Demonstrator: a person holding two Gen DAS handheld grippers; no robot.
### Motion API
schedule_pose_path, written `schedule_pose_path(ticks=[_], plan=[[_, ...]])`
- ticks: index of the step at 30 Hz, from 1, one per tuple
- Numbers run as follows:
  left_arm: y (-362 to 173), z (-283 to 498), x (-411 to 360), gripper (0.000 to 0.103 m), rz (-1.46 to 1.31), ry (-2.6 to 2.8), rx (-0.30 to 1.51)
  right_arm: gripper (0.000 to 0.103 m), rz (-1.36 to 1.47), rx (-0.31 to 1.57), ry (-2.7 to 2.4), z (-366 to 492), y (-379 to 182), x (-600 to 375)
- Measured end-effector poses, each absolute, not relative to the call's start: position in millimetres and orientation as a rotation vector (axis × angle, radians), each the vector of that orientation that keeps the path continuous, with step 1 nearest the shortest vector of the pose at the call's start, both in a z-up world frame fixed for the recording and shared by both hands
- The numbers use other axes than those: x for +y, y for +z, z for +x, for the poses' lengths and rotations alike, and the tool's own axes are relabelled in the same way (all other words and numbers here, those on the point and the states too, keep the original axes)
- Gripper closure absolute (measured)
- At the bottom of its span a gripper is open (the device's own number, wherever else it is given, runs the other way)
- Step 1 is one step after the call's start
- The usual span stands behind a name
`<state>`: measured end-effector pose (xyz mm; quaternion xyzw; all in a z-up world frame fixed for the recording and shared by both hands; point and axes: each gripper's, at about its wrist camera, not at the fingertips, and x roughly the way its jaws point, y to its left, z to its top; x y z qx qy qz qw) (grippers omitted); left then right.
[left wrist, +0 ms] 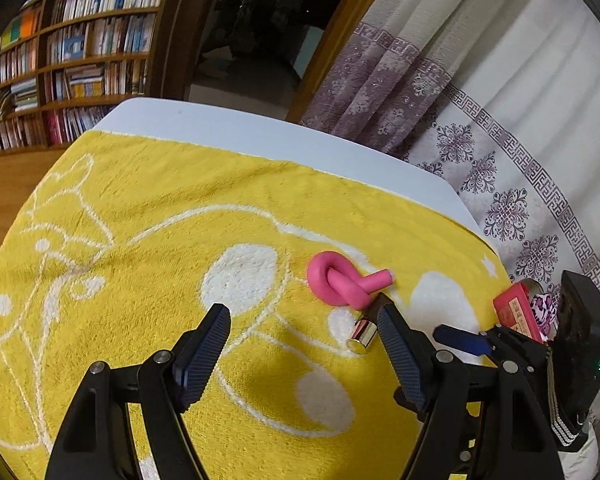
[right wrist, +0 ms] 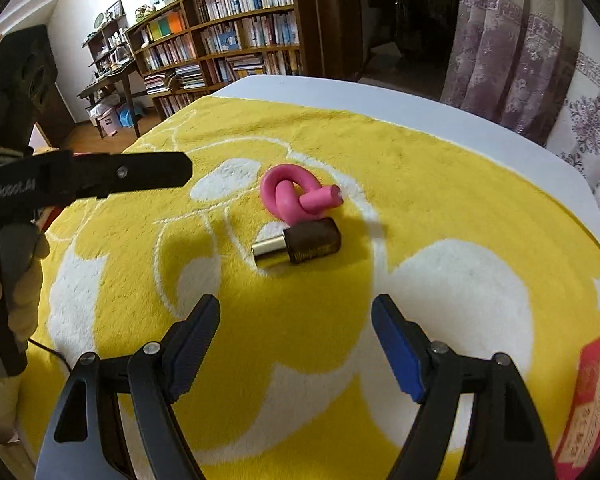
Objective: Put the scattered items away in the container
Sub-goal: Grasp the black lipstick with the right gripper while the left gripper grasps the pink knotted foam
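Note:
A pink knotted foam tube (right wrist: 294, 198) lies on the yellow towel (right wrist: 420, 184). Just in front of it lies a small dark bottle with a gold cap (right wrist: 300, 245). Both also show in the left wrist view: the pink knot (left wrist: 342, 280), and the bottle's gold cap (left wrist: 362, 336) beside my left gripper's right finger. My left gripper (left wrist: 304, 316) is open and empty, above the towel to the left of the bottle. My right gripper (right wrist: 296, 312) is open and empty, short of the bottle. A red box (right wrist: 592, 396) stands at the right edge, also in the left wrist view (left wrist: 518, 312).
The towel covers a white table (right wrist: 340, 88). A patterned curtain (left wrist: 500, 160) hangs at the right. Bookshelves (right wrist: 236, 36) stand behind the table. My left gripper's body (right wrist: 84, 180) reaches in from the left in the right wrist view.

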<state>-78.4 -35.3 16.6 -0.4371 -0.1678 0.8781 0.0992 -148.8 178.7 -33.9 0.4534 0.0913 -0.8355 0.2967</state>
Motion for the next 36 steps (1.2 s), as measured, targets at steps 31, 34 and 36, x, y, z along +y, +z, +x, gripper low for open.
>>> schedule_pose_path(ticks=[31,34,36], plan=[[-3,-85,-21,0.025,-1.365,2.591,-0.412,0.039,1.199,0.248,-2.227,-159,-39,181],[-1,-88,-8,0.025,-1.372,2.592,-0.351,0.039,1.209,0.243,-2.274,-144,-32,197],[1,-93,3,0.025,-1.371,2.594,-0.301,0.039,1.209,0.235,-2.294,-137,-29,206]])
